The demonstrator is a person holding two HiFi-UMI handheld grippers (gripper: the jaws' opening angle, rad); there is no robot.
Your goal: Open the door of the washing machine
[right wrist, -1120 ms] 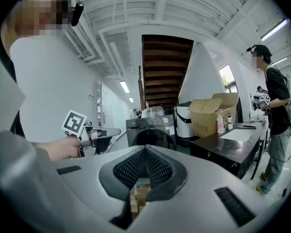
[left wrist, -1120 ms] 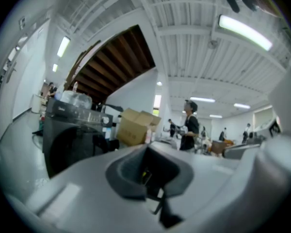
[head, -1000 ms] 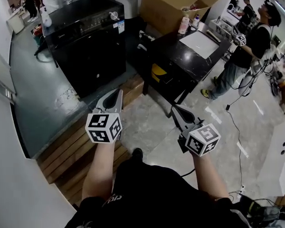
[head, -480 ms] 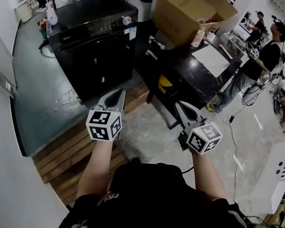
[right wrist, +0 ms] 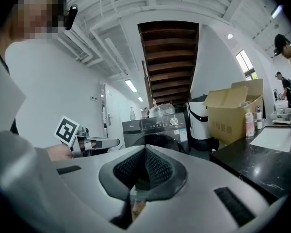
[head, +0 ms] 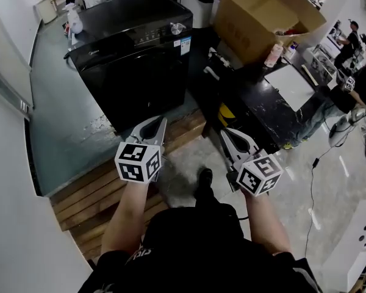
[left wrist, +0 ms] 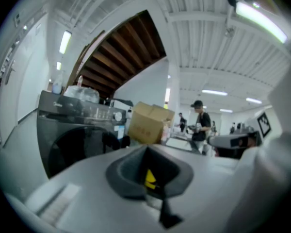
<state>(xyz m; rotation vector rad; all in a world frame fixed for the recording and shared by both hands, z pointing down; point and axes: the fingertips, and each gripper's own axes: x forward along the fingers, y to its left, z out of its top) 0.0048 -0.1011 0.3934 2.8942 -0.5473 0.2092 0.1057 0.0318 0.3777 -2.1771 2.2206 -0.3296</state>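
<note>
Step in hand, as a judgement: the approach. Neither tool is near the washing machine (head: pixel 134 54) yet. The machine is black and stands on the grey-green floor (head: pixel 61 127) past the far edge of a wooden step (head: pixel 88 191), with a black desk (head: pixel 274 108) just beside its right side. Its round dark door (left wrist: pixel 75 149) sits on the front face, shut.

To do it well:
- Get in close and square to the front before reaching.
- Lower one tool to door height.
- Part its jaws before contact.
- Catch the door's rim or handle recess. Which side it opens from can't be told here.
- Pull along the hinge arc, not straight back.
- Keep the other tool clear of the swing.

Pose:
- Both forearms are stretched forward and roughly parallel, held over the step's near edge.
- The marker cubes face up toward the head.
- The left tongs (head: pixel 152 122) are aimed at the machine's front, near level with a slight dip, jaws together and nothing between them.
- The right tongs (head: pixel 230 134) are aimed more toward the gap between machine and desk, jaws also pressed together and empty.
</note>
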